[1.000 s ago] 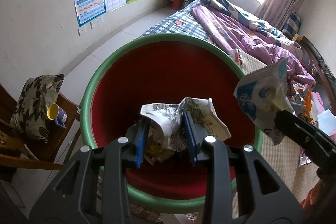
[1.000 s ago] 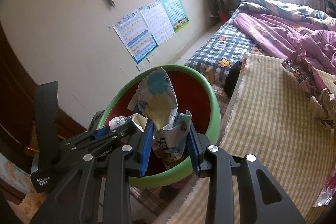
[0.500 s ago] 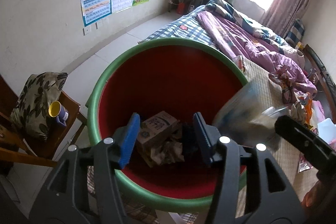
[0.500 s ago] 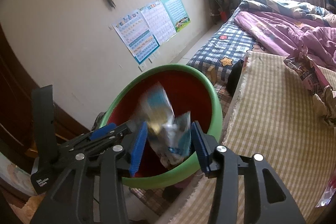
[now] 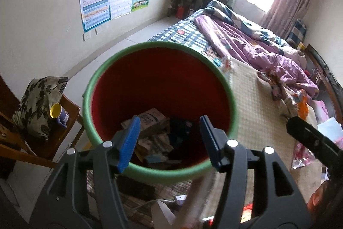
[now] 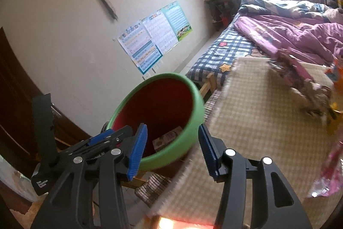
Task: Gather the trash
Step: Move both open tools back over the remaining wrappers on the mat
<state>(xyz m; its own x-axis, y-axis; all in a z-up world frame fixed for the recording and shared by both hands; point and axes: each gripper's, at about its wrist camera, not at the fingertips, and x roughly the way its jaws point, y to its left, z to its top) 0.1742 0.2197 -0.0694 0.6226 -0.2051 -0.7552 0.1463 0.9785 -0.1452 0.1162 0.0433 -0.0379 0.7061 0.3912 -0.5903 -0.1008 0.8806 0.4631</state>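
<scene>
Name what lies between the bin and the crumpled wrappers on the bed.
In the right wrist view, only bare checked mat lies between the bin and the wrappers.

Red bin (image 5: 158, 78) with green rim — upright beside the bed, holding cartons and wrappers (image 5: 150, 121), perhaps crumpled.

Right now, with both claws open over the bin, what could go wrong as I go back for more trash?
1. The bin sits right against the mat's edge; a swinging claw could tip it.
2. The wrappers on the mat lie beside the purple blanket; a claw might snag it.
3. The pink bag lies at the frame edge, easily missed.
</scene>
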